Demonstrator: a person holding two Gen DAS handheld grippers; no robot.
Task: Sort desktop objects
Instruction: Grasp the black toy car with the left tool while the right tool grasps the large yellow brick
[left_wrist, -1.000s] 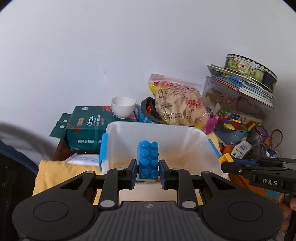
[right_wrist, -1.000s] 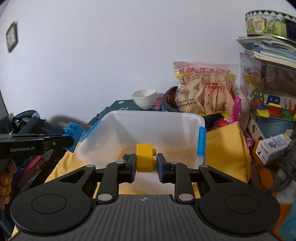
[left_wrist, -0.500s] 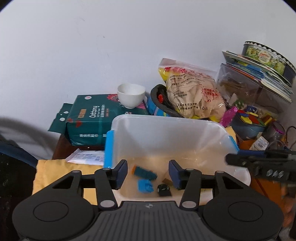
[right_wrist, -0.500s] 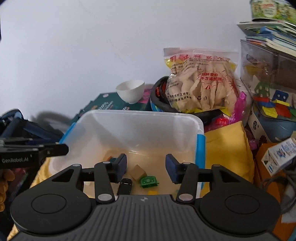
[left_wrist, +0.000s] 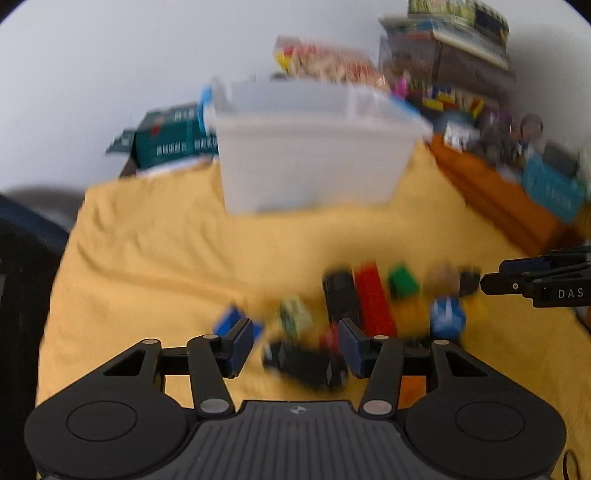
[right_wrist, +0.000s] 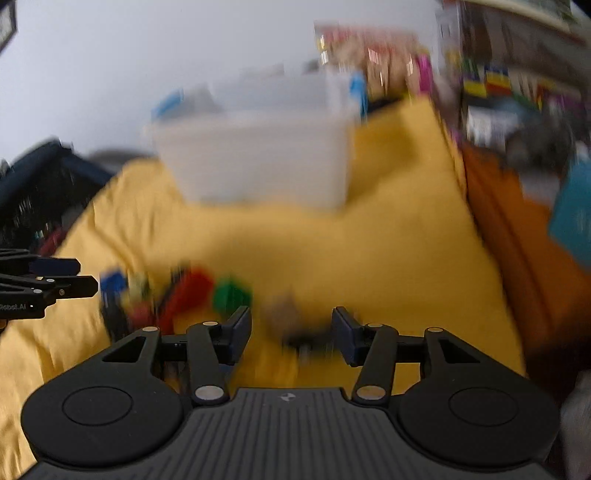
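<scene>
Both views are motion-blurred. A clear plastic bin (left_wrist: 310, 155) with blue clips stands at the back of the yellow cloth (left_wrist: 155, 251); it also shows in the right wrist view (right_wrist: 255, 162). Loose toys lie on the cloth: a red brick (left_wrist: 373, 299), a green block (left_wrist: 402, 282), a black toy (left_wrist: 340, 295), a blue piece (left_wrist: 447, 315). My left gripper (left_wrist: 295, 343) is open and empty above a black toy (left_wrist: 306, 363). My right gripper (right_wrist: 291, 334) is open and empty over a dark blurred piece (right_wrist: 303, 338), near a green block (right_wrist: 231, 293) and red brick (right_wrist: 188, 291).
A green box (left_wrist: 170, 138) sits left of the bin. A snack bag (left_wrist: 325, 66), stacked books and a tin (left_wrist: 454, 33) crowd the back right. An orange cloth edge (left_wrist: 495, 195) runs along the right. A dark chair (right_wrist: 33, 192) is at the left.
Both grippers dropped their bricks into the bin, opened, then pulled back and down from the bin to the loose toys on the yellow cloth.
</scene>
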